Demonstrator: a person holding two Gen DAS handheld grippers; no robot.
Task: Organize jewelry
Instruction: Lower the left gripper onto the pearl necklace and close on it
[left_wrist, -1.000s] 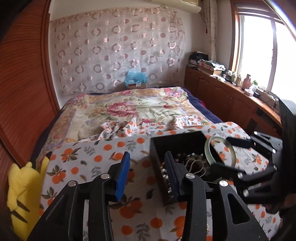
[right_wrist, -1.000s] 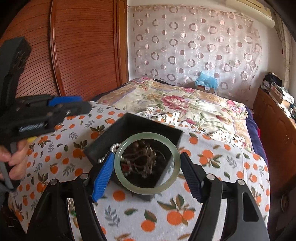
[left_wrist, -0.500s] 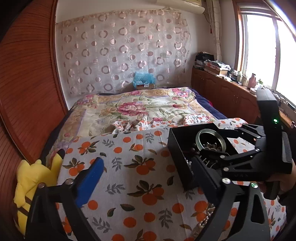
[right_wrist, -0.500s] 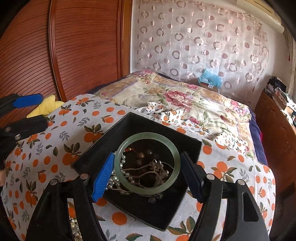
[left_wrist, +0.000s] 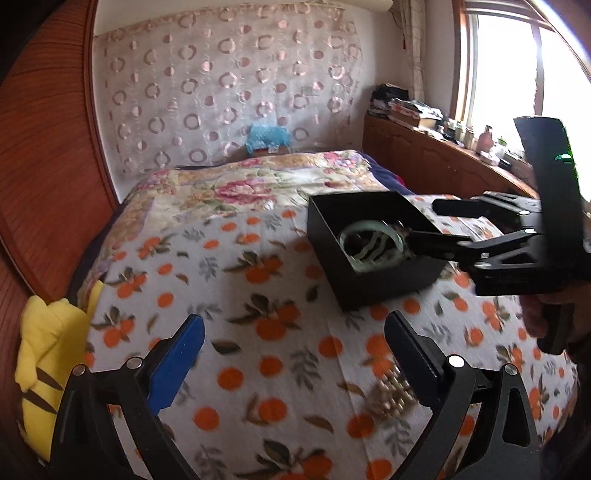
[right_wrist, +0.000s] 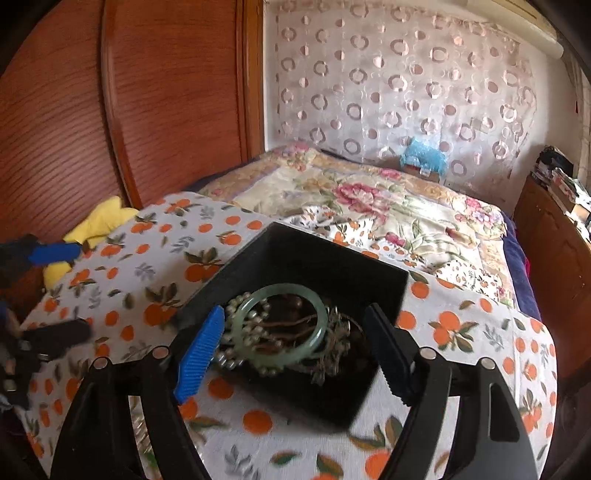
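Observation:
A black open box (right_wrist: 317, 258) (left_wrist: 351, 214) stands on the orange-print cloth. A pale green jade bangle (right_wrist: 282, 325) (left_wrist: 369, 243) lies inside it on a heap of pearl strands and dark beads (right_wrist: 240, 354). My right gripper (right_wrist: 295, 350) is open, its fingers on either side of the bangle without touching it. My left gripper (left_wrist: 295, 365) is open and empty, low over the cloth in front of the box. A metal watch band (left_wrist: 391, 395) lies on the cloth by its right finger.
The orange-print cloth (left_wrist: 240, 295) covers the near end of a bed with a floral quilt (left_wrist: 240, 184). A yellow plush toy (left_wrist: 48, 350) lies at the left edge. A wooden wardrobe (right_wrist: 129, 110) stands on the left, a cabinet (left_wrist: 424, 162) on the right.
My right gripper has let go of the bangle, which now lies in the box. My left gripper has opened wide and drawn back from the box toward the left.

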